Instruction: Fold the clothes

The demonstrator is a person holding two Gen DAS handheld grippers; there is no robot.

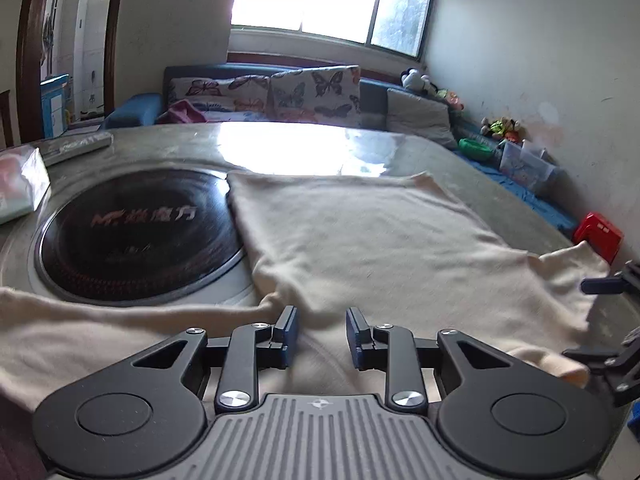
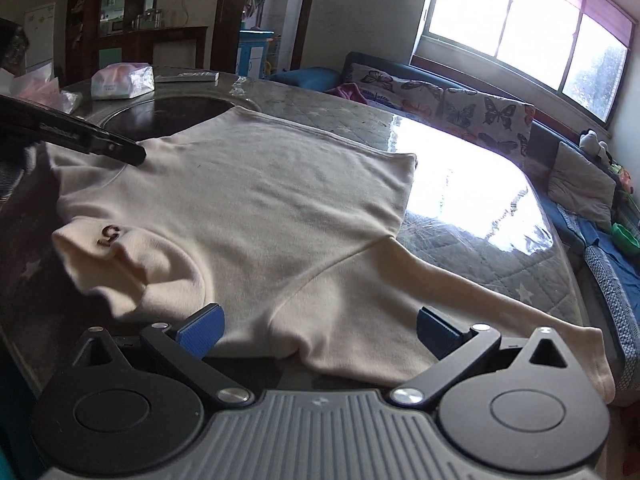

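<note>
Both of my grippers stand with jaws apart, gripping nothing: my left gripper (image 1: pixel 322 334) shows a narrow gap between its blue-padded fingers, my right gripper (image 2: pixel 318 330) a wide one. Count: one cream sweater (image 2: pixel 260 216), one round table (image 2: pixel 480 264), one dark inset hotplate (image 1: pixel 136 236), two butterfly-print cushions (image 1: pixel 312 94) on one blue sofa (image 2: pixel 400 68), one grey cushion (image 1: pixel 420 114). The sweater lies spread flat on the table, hem at the far side, collar (image 2: pixel 120 256) at the near side with a small "5" label (image 2: pixel 109 236) showing. One sleeve (image 2: pixel 520 320) runs out to the right and its cuff hangs past the near table edge; the other sleeve (image 1: pixel 80 320) runs left along the near edge. On the far left of the table sit a tissue pack (image 2: pixel 122 80) and a flat remote-like bar (image 1: pixel 78 144). A red box (image 1: pixel 598 236) and a clear bin (image 1: pixel 526 164) stand by the right wall. Nothing lies between my jaws and the garment. My left jaws hover just over the near part of the sweater, beside the hotplate's rim. My right jaws sit at the near edge by the shoulder seam, collar to their left, sleeve to their right; contact with the cloth I cannot tell.
</note>
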